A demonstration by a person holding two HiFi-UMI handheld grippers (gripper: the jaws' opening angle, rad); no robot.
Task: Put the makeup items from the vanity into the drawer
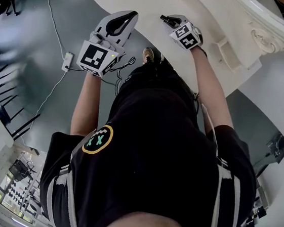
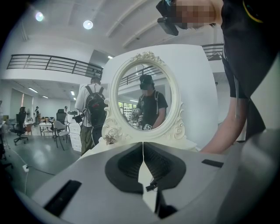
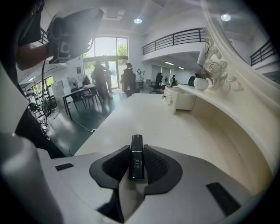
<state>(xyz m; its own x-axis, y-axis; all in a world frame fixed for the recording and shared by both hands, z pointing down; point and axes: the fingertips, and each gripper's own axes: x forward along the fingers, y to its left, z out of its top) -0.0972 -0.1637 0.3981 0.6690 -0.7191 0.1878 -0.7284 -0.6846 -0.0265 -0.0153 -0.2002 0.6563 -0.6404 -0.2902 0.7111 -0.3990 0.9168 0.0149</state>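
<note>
My right gripper (image 3: pixel 136 148) is shut on a slim black makeup tube (image 3: pixel 136 164) with pale print on its top face; the tube lies lengthwise between the dark pads and its tip pokes forward over the white vanity top (image 3: pixel 144 113). In the head view the right gripper (image 1: pixel 174 22) hovers above the vanity top (image 1: pixel 144 1) with the tube's black end (image 1: pixel 166 19) showing. My left gripper (image 1: pixel 128 17) is raised beside the vanity's edge. Its jaws (image 2: pixel 142 145) are shut with nothing between them and face the oval vanity mirror (image 2: pixel 144 96).
A small white drawer box (image 3: pixel 180 98) stands on the vanity against the back ledge, with a white bowl (image 3: pixel 201 83) on the shelf behind. The ornate mirror frame (image 1: pixel 273 39) rises at right. A power strip (image 1: pixel 66 62) and cable lie on the grey floor. People stand in the background (image 2: pixel 92 113).
</note>
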